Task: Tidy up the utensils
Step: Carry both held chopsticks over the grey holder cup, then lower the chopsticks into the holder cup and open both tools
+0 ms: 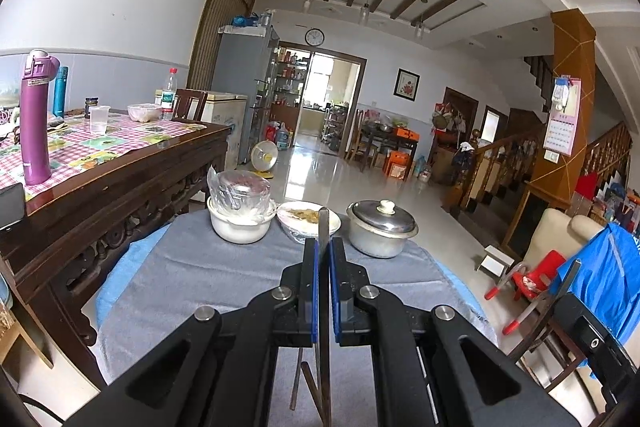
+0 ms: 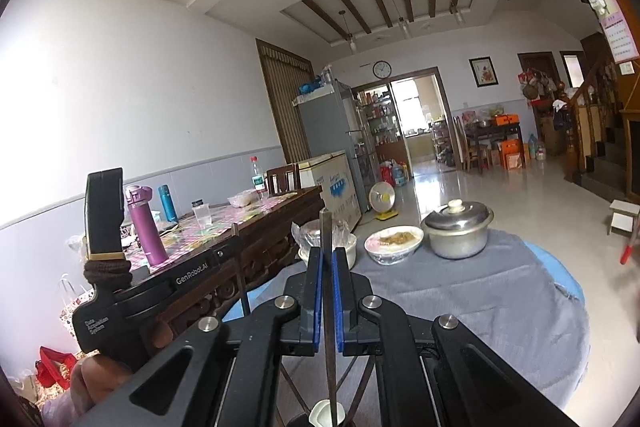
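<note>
Chopsticks are the task's things: the left gripper [image 1: 324,259] pinches one thin stick [image 1: 323,227] at lower centre of its view, and the right gripper [image 2: 327,267] clamps another [image 2: 326,231] likewise. They look light, stiff and slippery, so a grip near the middle seems best.

Surface [image 1: 208,267]: I see a round top under a grey cloth, blue edge showing at the sides.
Far left: white bowl [image 1: 240,227] with a plastic-wrapped jar in it.
Far middle: dish [image 1: 298,221] of food, just beside the bowl.
Far right: steel pot [image 1: 380,231], lid on.
Near edge: dark chopsticks [image 1: 306,383] lying on the cloth.
</note>
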